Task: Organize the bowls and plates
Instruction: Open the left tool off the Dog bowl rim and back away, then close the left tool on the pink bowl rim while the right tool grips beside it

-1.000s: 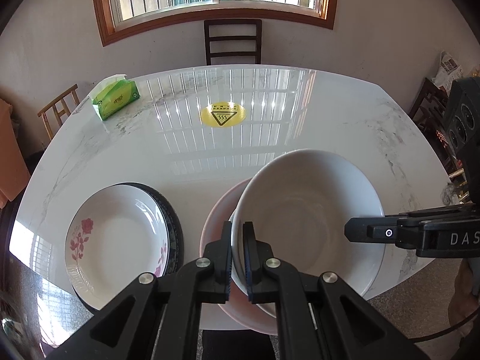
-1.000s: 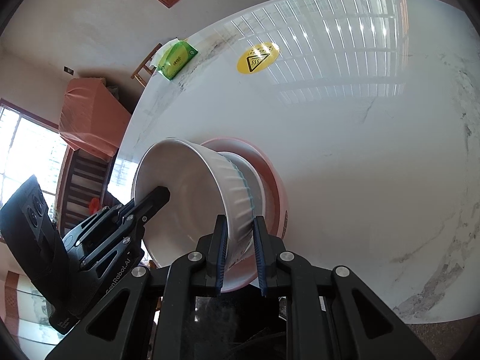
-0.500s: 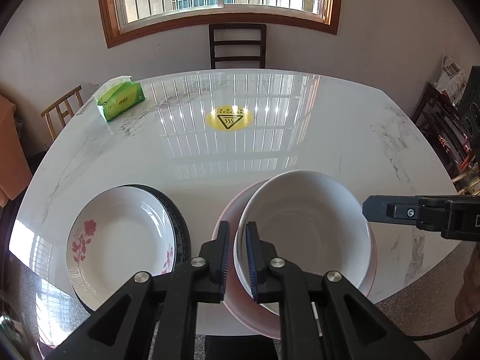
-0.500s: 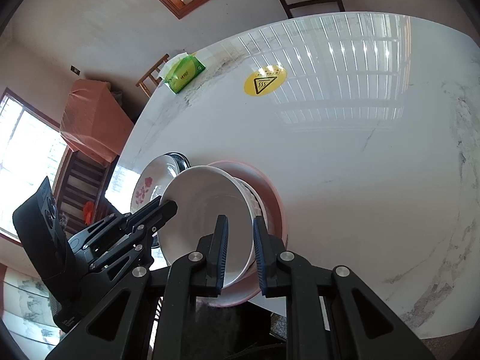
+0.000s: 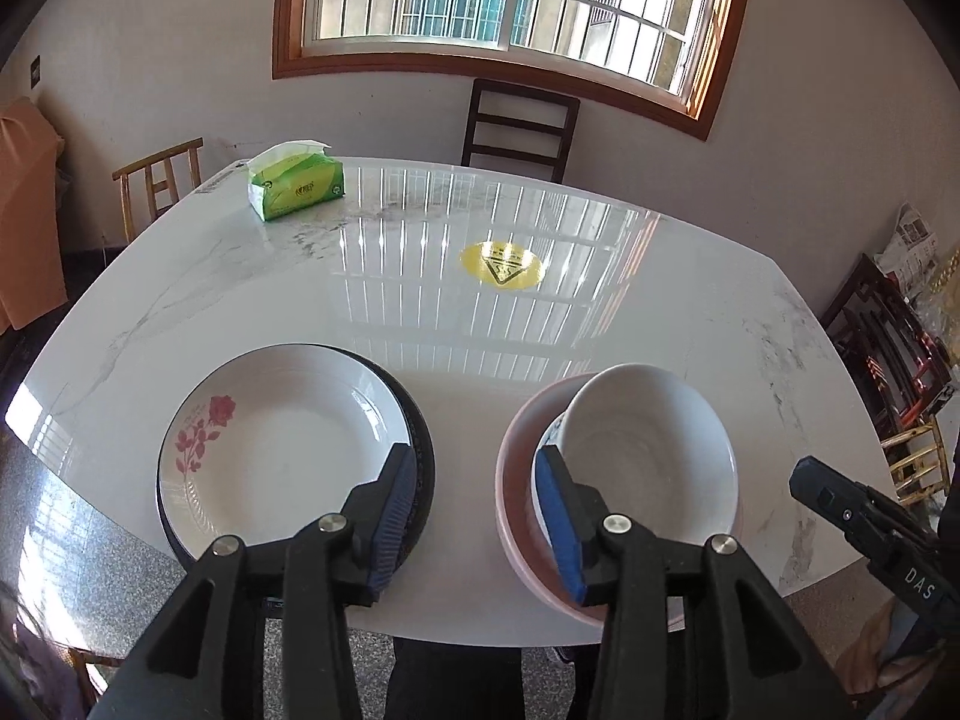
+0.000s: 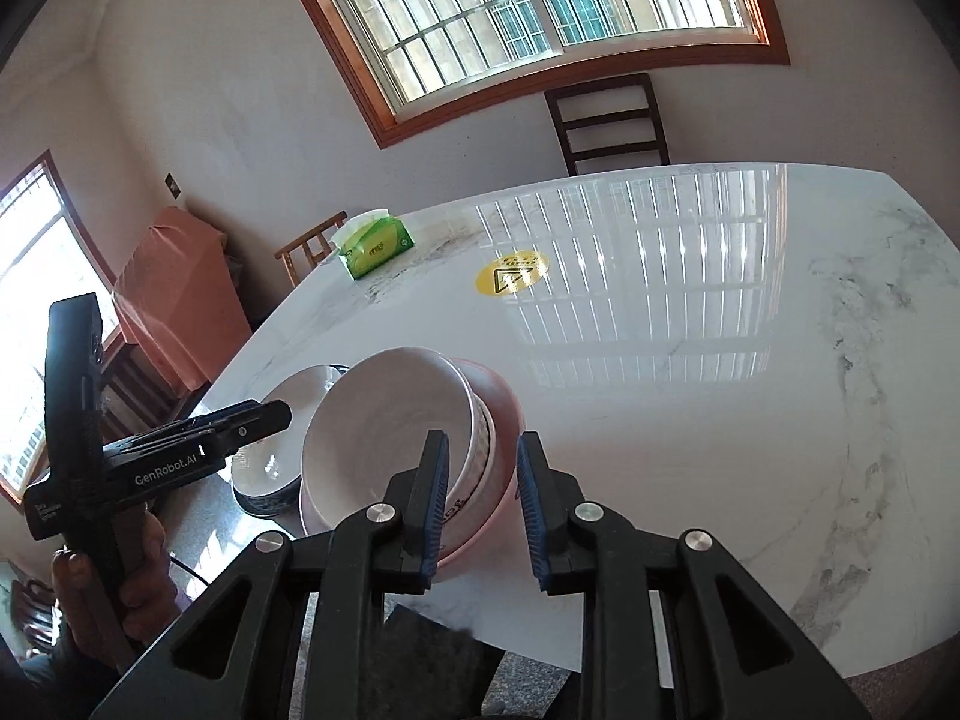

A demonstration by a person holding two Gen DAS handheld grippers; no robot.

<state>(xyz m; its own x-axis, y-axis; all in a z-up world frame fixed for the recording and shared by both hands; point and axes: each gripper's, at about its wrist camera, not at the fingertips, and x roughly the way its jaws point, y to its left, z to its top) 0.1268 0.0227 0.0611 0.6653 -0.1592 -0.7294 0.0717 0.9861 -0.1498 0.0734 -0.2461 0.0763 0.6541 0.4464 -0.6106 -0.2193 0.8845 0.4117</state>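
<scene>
A plain white bowl [image 5: 651,450] rests nested in a blue-patterned bowl [image 5: 549,438], inside a pink bowl [image 5: 513,516], near the table's front edge. To its left a white plate with a red rose [image 5: 282,450] lies on a dark plate [image 5: 423,450]. My left gripper [image 5: 477,516] hangs just in front of the gap between the two stacks; its jaws are opening and hold nothing. My right gripper [image 6: 483,501] sits by the bowl stack's [image 6: 384,438] near rim. Its jaws are opening too, the pink rim [image 6: 504,414] shows behind the gap, and the pads do not press it.
The white marble table [image 5: 540,348] carries a green tissue pack [image 5: 297,186] at the far left and a yellow sticker [image 5: 501,264] in the middle. A dark chair [image 5: 519,126] and a wooden chair [image 5: 159,180] stand at the far side. A hand [image 6: 120,588] holds the left gripper.
Both grippers let go of the white bowl's rim and drew back toward the front edge with jaws spreading. The bowl, held tilted a second ago, now sits level in the stack.
</scene>
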